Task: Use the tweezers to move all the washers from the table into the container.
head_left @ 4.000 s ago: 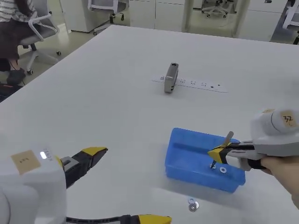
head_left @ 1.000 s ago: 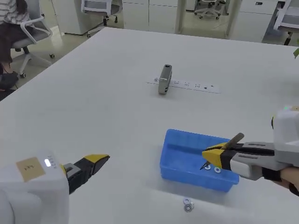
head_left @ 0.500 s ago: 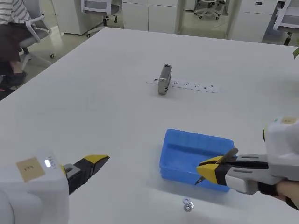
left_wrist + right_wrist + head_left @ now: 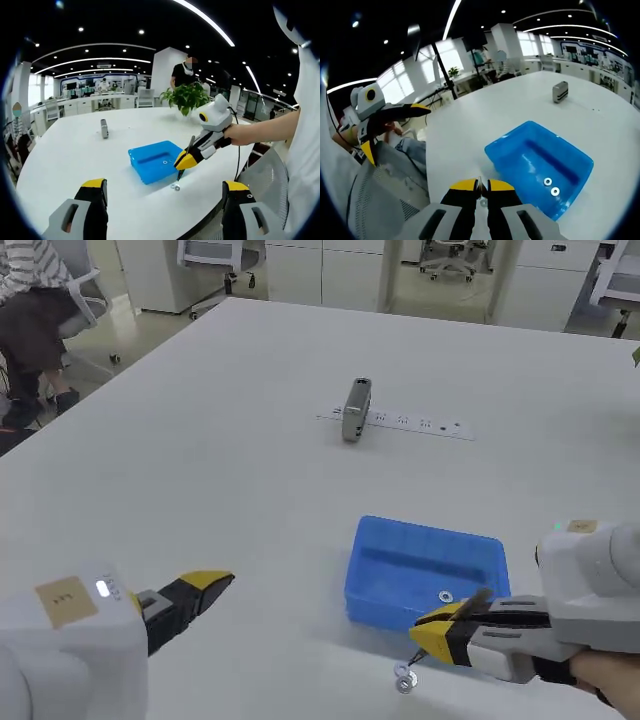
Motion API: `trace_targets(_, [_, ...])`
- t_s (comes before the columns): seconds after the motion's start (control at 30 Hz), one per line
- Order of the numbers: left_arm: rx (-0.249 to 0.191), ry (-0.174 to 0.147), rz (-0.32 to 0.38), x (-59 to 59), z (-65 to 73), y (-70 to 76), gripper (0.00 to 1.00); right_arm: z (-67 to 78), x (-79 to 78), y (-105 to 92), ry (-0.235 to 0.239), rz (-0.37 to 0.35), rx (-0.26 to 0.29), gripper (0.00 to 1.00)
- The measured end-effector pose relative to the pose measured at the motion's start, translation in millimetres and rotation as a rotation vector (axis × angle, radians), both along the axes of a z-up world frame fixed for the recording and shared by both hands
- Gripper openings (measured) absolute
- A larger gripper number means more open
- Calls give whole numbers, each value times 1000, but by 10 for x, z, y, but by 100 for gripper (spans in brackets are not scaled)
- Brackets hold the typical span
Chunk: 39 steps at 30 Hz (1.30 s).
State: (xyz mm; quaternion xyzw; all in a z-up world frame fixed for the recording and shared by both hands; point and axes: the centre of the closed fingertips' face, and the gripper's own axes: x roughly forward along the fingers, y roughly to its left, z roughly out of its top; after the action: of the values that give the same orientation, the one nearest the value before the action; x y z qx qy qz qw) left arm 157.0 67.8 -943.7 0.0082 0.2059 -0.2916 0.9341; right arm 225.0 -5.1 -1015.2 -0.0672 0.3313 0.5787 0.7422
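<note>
tweezers [image 4: 415,657], thin grey metal ones, sit clamped in your right gripper [image 4: 432,632], whose yellow-tipped jaws are closed on the shaft. the points hang just over the small silver washers [image 4: 404,680] lying on the white table [image 4: 250,470], just beside the near wall of the blue plastic tray [image 4: 420,528]. you cannot tell from here whether the points are apart or pinched. watch for this: the washers look stacked or touching, so you could nip two and drop one, or flick them toward the table's near edge. a flat washer could also slip out mid-lift and fall short of the wall. inside the tray, two delivered washers [image 4: 548,181] lie side by side on the floor. your left gripper [image 4: 163,184] hangs idle, jaws wide apart.
</note>
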Motion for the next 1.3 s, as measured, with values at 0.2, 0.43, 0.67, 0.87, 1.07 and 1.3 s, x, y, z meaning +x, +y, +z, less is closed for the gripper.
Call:
trace_targets(0.2, [2,3,0,-5,-11,4,97,-70,-53,25,11,21,-20,4])
trace_targets(0.43, [2,5,1,-6,-18,7,97,-169,-78,27,25,32,-41,4])
trace_targets(0.67, [2,8,1,-8,-29,13,97,-236,-115,46,16,60,-71,4])
trace_targets(0.87, [0,9,4,-8,-32,19,97,-250,-126,47,-5,76,-91,4])
trace_targets(1.07, [1,10,-1,-9,-36,13,97,-276,-129,28,-28,95,-120,4])
trace_targets(1.3, [1,9,-5,-7,-31,3,97,-296,-178,44,-44,123,-138,4])
